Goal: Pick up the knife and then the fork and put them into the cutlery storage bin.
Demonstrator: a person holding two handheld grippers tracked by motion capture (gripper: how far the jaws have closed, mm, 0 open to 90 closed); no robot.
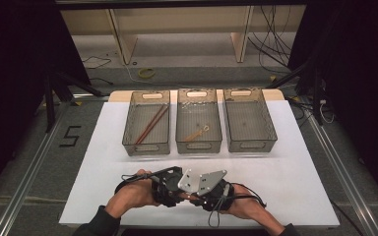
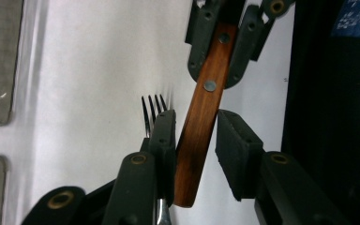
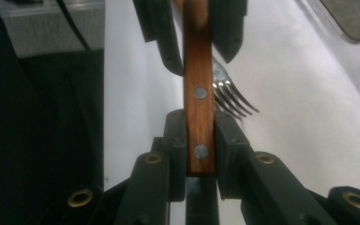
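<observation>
The wooden handle (image 3: 199, 108) of a fork (image 3: 229, 96) spans between both tools over the white worktop (image 1: 295, 167). The right tool (image 3: 200, 140) clamps it between its pads; the left tool (image 2: 194, 140) stands slightly parted, one pad touching the handle, the other just clear.

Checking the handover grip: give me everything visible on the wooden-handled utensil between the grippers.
The wooden handle is a flat reddish-brown slab with round metal rivets, glossy. The right gripper clamps it on both sides. The left gripper has it between its jaws, one pad touching, the other standing apart. It hangs above the white table. Metal fork tines show behind it; whether they belong to it I cannot tell.
</observation>
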